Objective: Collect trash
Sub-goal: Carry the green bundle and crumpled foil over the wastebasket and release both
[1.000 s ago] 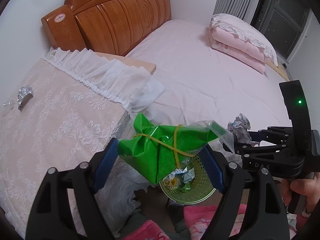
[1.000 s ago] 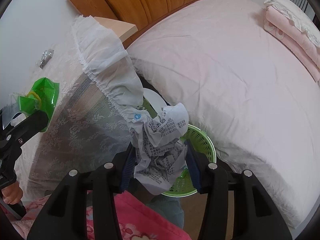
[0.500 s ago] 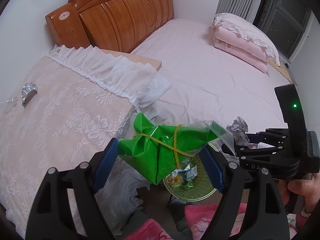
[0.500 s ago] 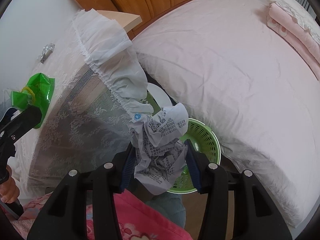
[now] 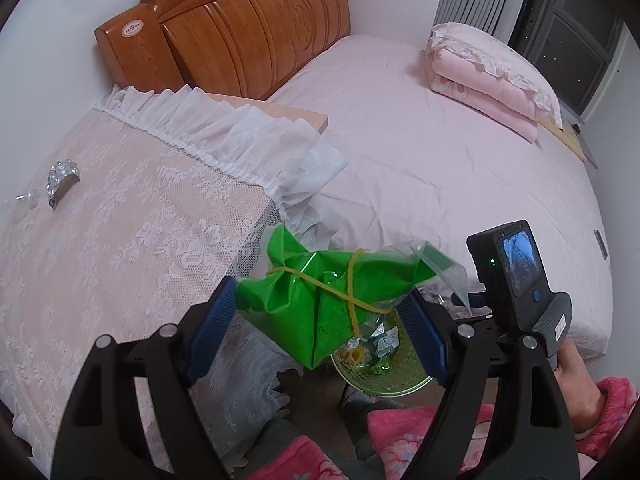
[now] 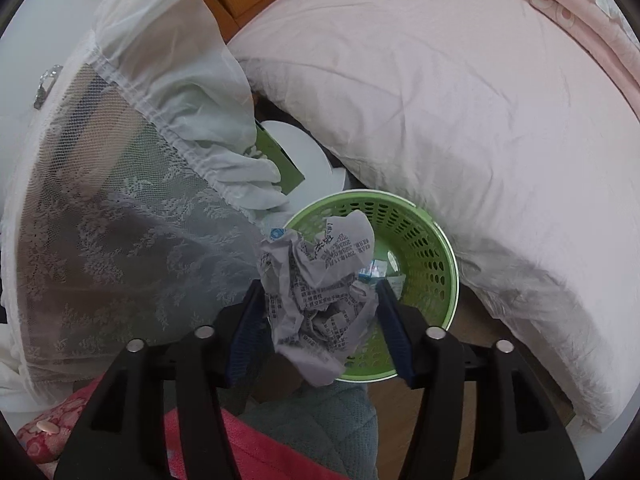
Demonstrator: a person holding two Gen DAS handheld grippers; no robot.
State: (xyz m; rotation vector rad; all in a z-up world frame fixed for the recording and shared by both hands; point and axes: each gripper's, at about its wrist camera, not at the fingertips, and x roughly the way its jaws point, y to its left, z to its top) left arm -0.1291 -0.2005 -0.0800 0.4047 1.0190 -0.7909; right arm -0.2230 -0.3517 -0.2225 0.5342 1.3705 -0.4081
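Left hand-held gripper (image 5: 320,312) clamped green bag (image 5: 316,300); right hand-held gripper (image 6: 316,312) pinched crumpled paper (image 6: 316,300) over green basket (image 6: 432,264), probably clear of rim.

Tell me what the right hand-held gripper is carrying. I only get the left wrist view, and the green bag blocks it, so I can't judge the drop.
Observer: The right hand-held gripper is shut on a crumpled printed paper.
Operator: Is it over the bin?
Observer: In the right wrist view the paper overlaps the near-left rim of the green basket. It looks to be above the edge of the opening, not centred.
Operator: Anything next to the bin I could hit?
Observer: A white round object and a green box lie just behind the basket, partly under the frilled cloth.
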